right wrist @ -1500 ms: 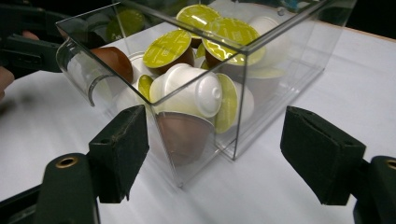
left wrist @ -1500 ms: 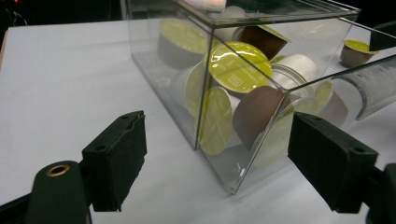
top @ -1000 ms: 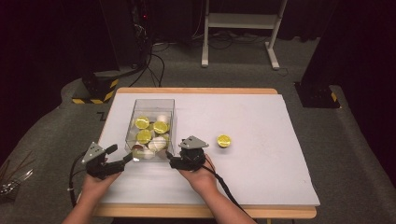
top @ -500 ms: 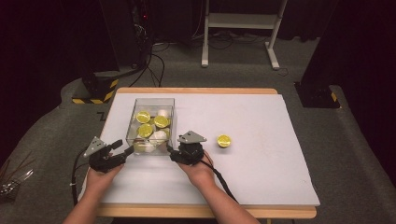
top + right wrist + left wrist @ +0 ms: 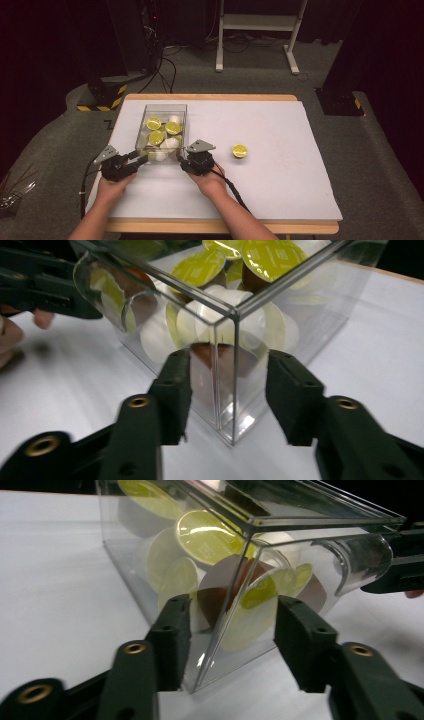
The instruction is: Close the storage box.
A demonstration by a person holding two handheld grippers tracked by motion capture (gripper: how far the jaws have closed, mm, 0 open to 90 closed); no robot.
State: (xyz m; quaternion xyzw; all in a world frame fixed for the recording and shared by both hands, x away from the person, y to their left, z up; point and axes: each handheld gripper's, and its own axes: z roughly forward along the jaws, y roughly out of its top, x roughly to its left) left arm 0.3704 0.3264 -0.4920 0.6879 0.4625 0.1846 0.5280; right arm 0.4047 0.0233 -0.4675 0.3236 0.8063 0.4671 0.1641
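At the near end of the clear box [image 5: 161, 131], both grippers straddle a bottom corner each: I see the left gripper [image 5: 141, 160] on the near-left corner and the right gripper [image 5: 179, 159] on the near-right one. The box's long axis runs away from me, so each corner edge points straight into a gripper's gap.

Left gripper view: the corner edge of the box [image 5: 220, 630] stands between the left gripper's [image 5: 232, 635] two pads. The jaws have just been closing, part-way in; the left pad looks to be at the wall, the right pad close beside it, so I cannot call a firm clamp yet.

Right gripper view: same picture. The box corner [image 5: 234, 385] sits between the right gripper's [image 5: 227, 397] pads, jaws just closing, narrow gaps on both sides.

Both hands are equally near the box; neither has the advantage. My judgement: the coming move is a two-handed lift or tilt, and it depends on both corners seating squarely.

Inside the box: yellow-lidded capsules [image 5: 154, 123], piled loosely. One stray capsule [image 5: 240, 150] lies to the right of the box, well apart from it.

Surface: white table sheet [image 5: 280, 180], flat. Beyond the box, dark room, grey floor, a white stand [image 5: 255, 22].
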